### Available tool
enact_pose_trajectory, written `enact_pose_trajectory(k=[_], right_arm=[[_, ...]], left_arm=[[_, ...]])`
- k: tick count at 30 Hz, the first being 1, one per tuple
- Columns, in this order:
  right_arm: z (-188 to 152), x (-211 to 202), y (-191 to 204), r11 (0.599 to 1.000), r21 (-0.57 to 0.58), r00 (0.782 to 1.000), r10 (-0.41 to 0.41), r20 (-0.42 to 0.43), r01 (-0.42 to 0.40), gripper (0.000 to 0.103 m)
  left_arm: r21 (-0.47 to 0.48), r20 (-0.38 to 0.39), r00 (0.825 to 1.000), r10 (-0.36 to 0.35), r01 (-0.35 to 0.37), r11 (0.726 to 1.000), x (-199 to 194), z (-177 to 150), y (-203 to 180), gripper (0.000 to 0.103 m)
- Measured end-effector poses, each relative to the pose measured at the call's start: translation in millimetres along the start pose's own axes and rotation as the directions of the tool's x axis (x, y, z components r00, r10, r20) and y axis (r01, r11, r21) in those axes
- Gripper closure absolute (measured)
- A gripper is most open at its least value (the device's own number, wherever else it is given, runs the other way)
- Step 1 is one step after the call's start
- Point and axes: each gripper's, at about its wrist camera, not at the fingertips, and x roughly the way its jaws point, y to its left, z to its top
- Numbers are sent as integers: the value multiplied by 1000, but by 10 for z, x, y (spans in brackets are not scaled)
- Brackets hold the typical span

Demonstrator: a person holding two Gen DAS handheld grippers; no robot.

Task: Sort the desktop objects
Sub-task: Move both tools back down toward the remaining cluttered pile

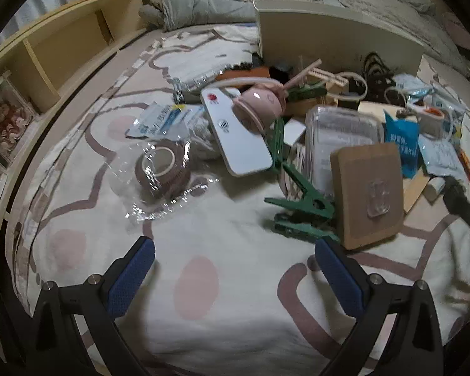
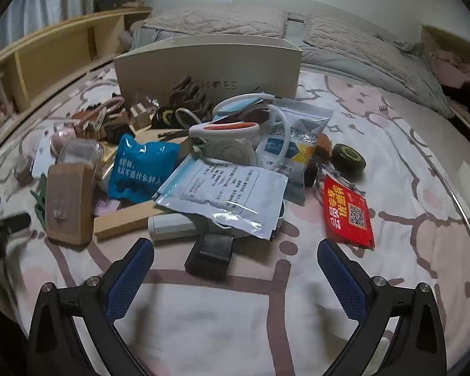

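We see both claws, left gripper (image 1: 235, 257) and right gripper (image 2: 235, 257), spread wide and empty above the bedspread (image 1: 235, 307). Counted in the pile before one box (image 2: 208, 62): two green clips (image 1: 300, 203), one tape roll (image 1: 161, 169), one red packet (image 2: 347, 213).

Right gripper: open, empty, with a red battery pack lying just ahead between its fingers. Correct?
Not quite. The battery pack is black, not red; the red thing is a packet further right. The right wrist view shows it. The right gripper is open and empty.
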Motion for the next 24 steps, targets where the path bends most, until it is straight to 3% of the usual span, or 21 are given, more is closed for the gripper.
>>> enact_pose_trajectory(k=[8,24], right_arm=[[9,30,-23,999,16,999,35,-19,-35,0],[-103,167,-30,999,1,997,37,-73,-37,0]], left_arm=[[21,-11,999,-50,50,999,50,-3,-136,0],[27,-18,1000,-7,7,1000,184,-9,-193,0]])
